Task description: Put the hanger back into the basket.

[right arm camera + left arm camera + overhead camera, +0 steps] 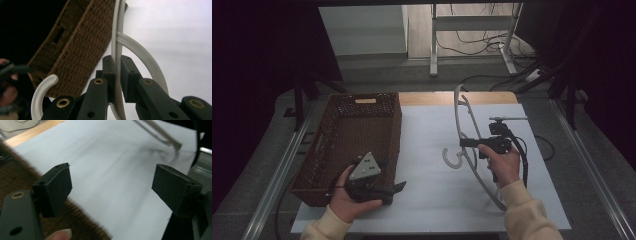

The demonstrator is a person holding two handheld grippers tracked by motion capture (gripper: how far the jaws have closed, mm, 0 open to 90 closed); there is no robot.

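right gripper point(118, 75) clamps hanger point(472, 150); left gripper point(112, 192) agape

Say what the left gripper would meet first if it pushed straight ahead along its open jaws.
Probably nothing at first: the left gripper faces bare white table sheet; farther on lies the white hanger, though depth is unclear.

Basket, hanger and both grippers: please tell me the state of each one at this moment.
Basket: upright on the table, open top, nothing seen inside.
Hanger: clamped by the right gripper, one end raised, hook near the white sheet.
Right gripper: shut on the hanger's thin bar.
Left gripper: open, holding nothing, beside the basket.
White sheet: flat on the table.
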